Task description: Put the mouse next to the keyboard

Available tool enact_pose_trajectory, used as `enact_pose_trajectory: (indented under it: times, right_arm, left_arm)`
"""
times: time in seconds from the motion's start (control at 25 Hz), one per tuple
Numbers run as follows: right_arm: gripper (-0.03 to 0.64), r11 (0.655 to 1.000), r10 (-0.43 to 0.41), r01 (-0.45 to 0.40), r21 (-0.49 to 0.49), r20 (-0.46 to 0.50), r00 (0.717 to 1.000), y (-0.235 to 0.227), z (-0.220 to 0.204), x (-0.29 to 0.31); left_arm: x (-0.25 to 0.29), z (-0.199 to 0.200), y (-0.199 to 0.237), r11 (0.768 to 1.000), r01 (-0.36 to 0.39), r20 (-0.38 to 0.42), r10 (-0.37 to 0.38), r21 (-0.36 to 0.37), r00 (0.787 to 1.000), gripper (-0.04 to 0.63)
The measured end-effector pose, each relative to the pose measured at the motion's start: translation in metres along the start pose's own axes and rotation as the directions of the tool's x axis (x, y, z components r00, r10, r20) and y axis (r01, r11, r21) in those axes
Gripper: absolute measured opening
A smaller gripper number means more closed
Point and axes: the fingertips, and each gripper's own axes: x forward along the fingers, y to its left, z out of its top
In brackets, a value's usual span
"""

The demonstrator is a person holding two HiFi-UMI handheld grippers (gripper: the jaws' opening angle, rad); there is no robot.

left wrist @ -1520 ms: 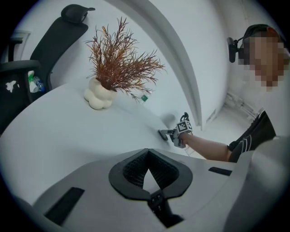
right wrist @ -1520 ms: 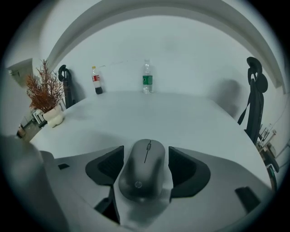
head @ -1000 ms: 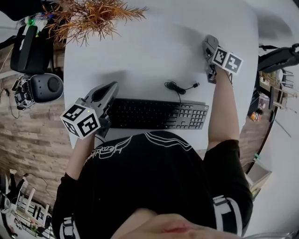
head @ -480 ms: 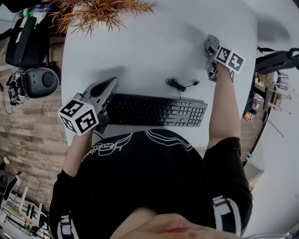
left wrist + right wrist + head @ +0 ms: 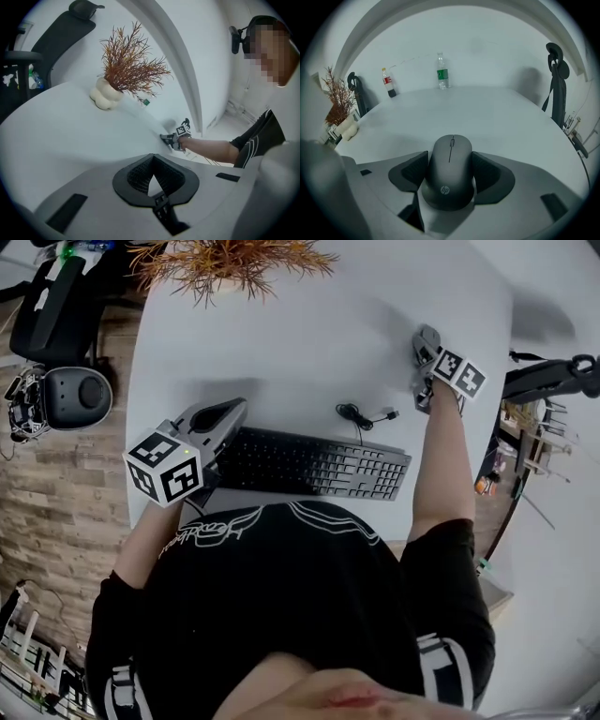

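A black keyboard (image 5: pixel 314 465) lies near the front edge of the white table (image 5: pixel 300 343). My right gripper (image 5: pixel 427 337) is above the table, beyond the keyboard's right end, and is shut on a dark grey mouse (image 5: pixel 450 176). The right gripper view shows the mouse clamped between the two black pads (image 5: pixel 487 171) of that gripper (image 5: pixel 450 159). In the head view the mouse is hidden under the gripper. My left gripper (image 5: pixel 225 413) rests at the keyboard's left end. Its jaws (image 5: pixel 152 165) are shut with nothing between them.
A coiled keyboard cable (image 5: pixel 361 415) lies between the keyboard and the right gripper. A dried plant in a white vase (image 5: pixel 107 93) stands at the table's far left. Two bottles (image 5: pixel 443 71) stand at the far edge. Office chairs (image 5: pixel 56 315) flank the table.
The head view has drifted a little, so the plant and chair sit further right. Both grippers and the keyboard keep about the same places.
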Motion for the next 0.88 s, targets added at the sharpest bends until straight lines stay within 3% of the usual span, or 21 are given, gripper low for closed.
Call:
enact_pose_trajectory:
  times: [0.44,0.72,0.88]
  right_arm:
    - [0.265,0.999,-0.006,0.003,0.039,0.069,0.998,-0.007,0.009,-0.011]
    - [0.265,0.998,0.056,-0.062,0.028,0.182,0.982,-0.002,0.029,-0.050]
    - [0.265,0.992,0.119,-0.127,0.015,0.256,0.959,0.002,0.037,-0.087]
  left_arm:
    - [-0.011,0.006,-0.003,0.997,-0.061,0.030,0.060,0.047,0.998,0.008]
    - [-0.009,0.009,-0.032,0.994,-0.070,0.039,0.067,0.088,0.997,0.008]
    - [-0.010,0.010,-0.061,0.989,-0.078,0.048,0.073,0.124,0.996,0.008]
